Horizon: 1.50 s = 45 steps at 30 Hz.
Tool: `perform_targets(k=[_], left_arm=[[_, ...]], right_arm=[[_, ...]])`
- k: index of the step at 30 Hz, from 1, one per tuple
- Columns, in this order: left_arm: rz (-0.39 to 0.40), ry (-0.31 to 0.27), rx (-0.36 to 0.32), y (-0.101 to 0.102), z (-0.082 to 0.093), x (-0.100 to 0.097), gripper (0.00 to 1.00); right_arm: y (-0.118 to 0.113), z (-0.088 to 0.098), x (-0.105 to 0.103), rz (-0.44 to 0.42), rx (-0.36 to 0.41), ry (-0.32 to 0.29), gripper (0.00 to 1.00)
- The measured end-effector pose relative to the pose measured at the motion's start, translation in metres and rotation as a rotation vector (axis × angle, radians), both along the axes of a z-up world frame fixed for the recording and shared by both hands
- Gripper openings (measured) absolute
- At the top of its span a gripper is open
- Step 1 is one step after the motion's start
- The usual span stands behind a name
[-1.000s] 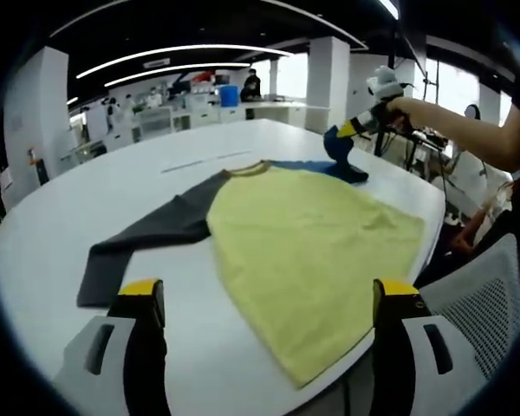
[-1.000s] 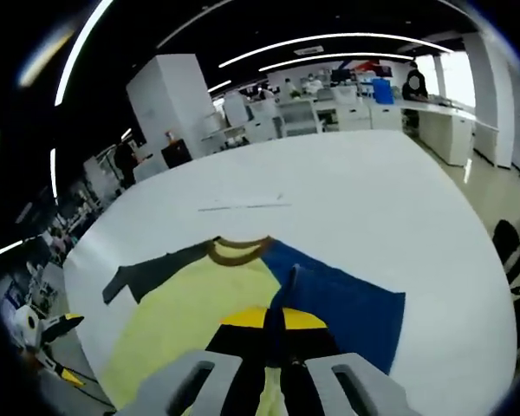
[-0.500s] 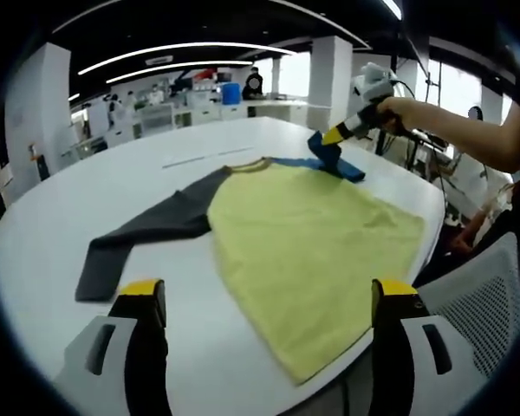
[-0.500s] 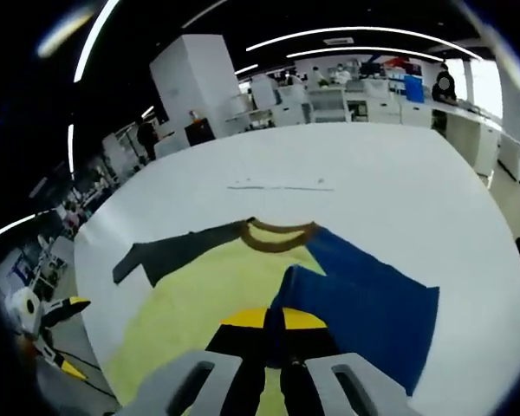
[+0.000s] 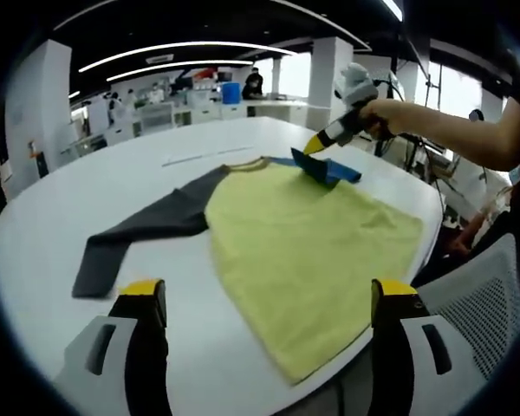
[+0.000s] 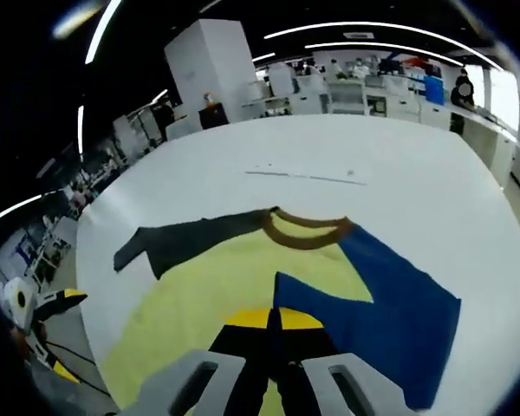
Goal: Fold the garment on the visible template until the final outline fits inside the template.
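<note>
A long-sleeved shirt lies flat on the white table (image 5: 43, 234), with a yellow body (image 5: 303, 251), a brown collar (image 6: 303, 234), a dark grey sleeve (image 5: 147, 230) and a blue sleeve (image 5: 329, 169). My right gripper (image 6: 273, 325) is shut on the blue sleeve's (image 6: 399, 303) end and holds it lifted over the yellow body (image 6: 199, 286). That right gripper (image 5: 316, 146) hangs over the shirt's far side. My left gripper (image 5: 269, 299) stands open at the near table edge, apart from the cloth; it also shows as the left gripper (image 6: 48, 303) off the table's rim.
A thin line marking (image 6: 308, 176) runs across the table beyond the collar. A person's arm (image 5: 451, 130) reaches in from the right. A grey mesh chair (image 5: 481, 303) stands by the table's right edge. Desks and pillars fill the background.
The right gripper has carried the blue sleeve end leftward, from beside the shirt to above the yellow body. The left gripper has stayed put and open.
</note>
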<state>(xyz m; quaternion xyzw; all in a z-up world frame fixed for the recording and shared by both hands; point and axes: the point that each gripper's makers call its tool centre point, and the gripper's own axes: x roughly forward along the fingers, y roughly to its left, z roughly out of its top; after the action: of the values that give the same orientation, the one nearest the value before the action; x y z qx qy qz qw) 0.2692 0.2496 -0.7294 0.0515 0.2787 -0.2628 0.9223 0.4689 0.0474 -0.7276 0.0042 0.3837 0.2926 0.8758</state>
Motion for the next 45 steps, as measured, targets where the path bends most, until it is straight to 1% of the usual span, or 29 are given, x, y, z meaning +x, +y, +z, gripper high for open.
perform_targets(k=[2,3,6,12,18,24,31,40,45], left_arm=[[0.007,-0.003,-0.001,0.002,0.0,0.0,0.95],[0.008,-0.001,0.001,0.003,0.0,0.0,0.95],[0.012,0.004,0.004,0.004,-0.001,0.0,0.95],[0.003,0.001,0.009,0.002,0.0,0.0,0.94],[0.005,-0.004,0.011,0.004,0.002,0.001,0.94],[0.006,-0.004,0.014,0.006,0.001,0.0,0.94],[0.007,-0.007,0.024,0.007,0.001,0.0,0.94],[0.009,-0.005,0.03,0.004,0.002,-0.002,0.94],[0.013,-0.005,0.031,0.003,0.003,-0.002,0.94]], right_arm=[[0.006,0.001,-0.001,0.007,0.028,0.02,0.0],[0.01,0.004,0.001,0.005,0.041,0.014,0.0],[0.017,0.01,0.007,0.016,0.032,-0.011,0.0],[0.035,0.018,0.014,0.044,0.042,-0.018,0.0],[0.053,0.019,0.018,0.08,0.033,-0.011,0.0],[0.076,0.022,0.021,0.123,0.032,-0.006,0.0],[0.104,0.026,0.019,0.176,0.035,-0.007,0.0],[0.13,0.026,0.015,0.232,0.031,0.003,0.0],[0.147,0.024,0.007,0.29,0.021,0.009,0.0]])
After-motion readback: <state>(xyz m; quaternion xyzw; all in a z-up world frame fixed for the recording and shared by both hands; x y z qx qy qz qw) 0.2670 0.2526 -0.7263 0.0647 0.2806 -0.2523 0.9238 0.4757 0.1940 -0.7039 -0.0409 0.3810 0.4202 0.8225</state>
